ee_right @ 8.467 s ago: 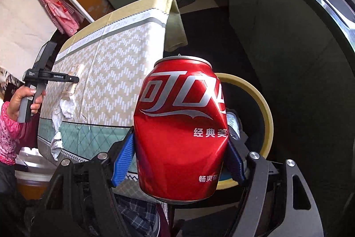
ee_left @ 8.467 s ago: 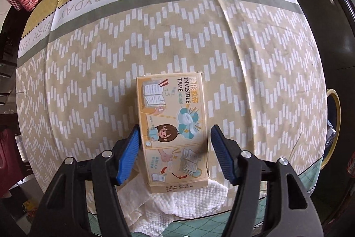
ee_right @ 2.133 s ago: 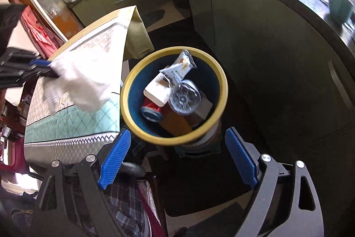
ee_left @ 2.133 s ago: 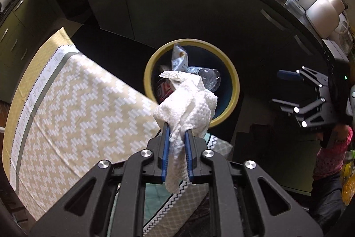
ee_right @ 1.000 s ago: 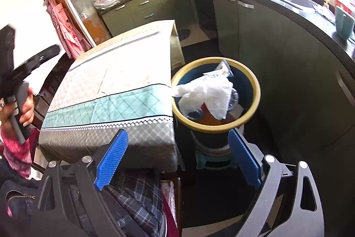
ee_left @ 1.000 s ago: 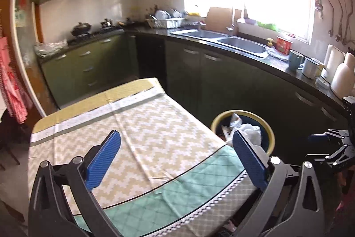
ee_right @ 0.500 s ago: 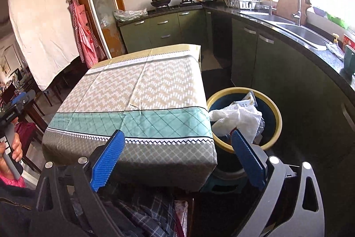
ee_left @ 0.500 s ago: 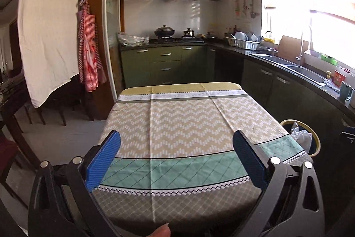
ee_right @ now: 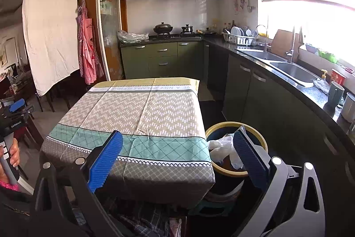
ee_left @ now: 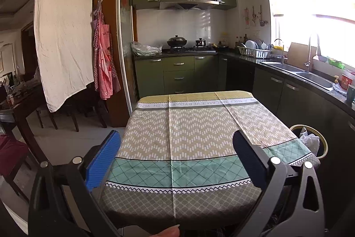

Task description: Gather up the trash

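Both my claws are up over the near edge of the table (ee_left: 199, 130), and neither has anything in it. My left claw (ee_left: 175, 159) sits spread wide across the lower half of its frame, blue pads far apart, only the patterned tablecloth (ee_left: 188, 166) showing between them. My right claw (ee_right: 177, 159) fills the lower part of its own frame; its jaws are opening, already very wide, with nothing between them.

The trash is in the bin (ee_right: 257, 134), a dark tub with a yellow rim that stands on the floor just beside the table's right corner, at lower right of centre in the right view. A crumpled white paper towel (ee_right: 221, 148) lies on top of what is inside, and other scraps beneath it are too hidden to name. In the left view the same bin (ee_left: 324, 141) peeks out at the right edge, behind the table corner, the towel (ee_left: 310, 140) bunched at its rim.

At the far left edge of the right view I see my left hand (ee_right: 13, 152) wrapped round its claw's handle. A fingertip (ee_left: 170, 232) pokes up at the bottom edge of the left view.
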Demonstrator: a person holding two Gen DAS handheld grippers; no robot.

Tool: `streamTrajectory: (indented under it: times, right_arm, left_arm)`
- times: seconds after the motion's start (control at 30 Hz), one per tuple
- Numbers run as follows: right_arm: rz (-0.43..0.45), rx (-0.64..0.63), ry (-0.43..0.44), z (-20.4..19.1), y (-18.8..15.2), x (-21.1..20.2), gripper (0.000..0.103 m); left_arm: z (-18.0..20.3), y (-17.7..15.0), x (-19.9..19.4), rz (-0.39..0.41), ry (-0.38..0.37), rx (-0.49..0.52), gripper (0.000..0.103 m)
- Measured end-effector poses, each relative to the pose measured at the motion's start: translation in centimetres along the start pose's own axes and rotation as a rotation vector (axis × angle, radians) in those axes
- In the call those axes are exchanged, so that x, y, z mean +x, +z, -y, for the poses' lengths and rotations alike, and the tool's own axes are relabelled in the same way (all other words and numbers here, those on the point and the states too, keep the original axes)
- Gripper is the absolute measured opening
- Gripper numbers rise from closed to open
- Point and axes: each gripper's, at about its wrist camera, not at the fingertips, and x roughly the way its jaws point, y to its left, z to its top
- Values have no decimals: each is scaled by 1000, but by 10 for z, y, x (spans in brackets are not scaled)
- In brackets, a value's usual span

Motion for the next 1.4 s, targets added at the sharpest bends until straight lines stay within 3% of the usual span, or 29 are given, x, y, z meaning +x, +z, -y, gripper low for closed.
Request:
streamTrajectory:
  times: [0.27,1.4]
  right_arm:
    - [21,4,-15,0,0,-10,98]
    - [7,-4,-3,3,-1,0,98]
  left_arm:
    - [-3,8,-20,45,14,15,96]
    - [-2,16,-29,62,-10,27,96]
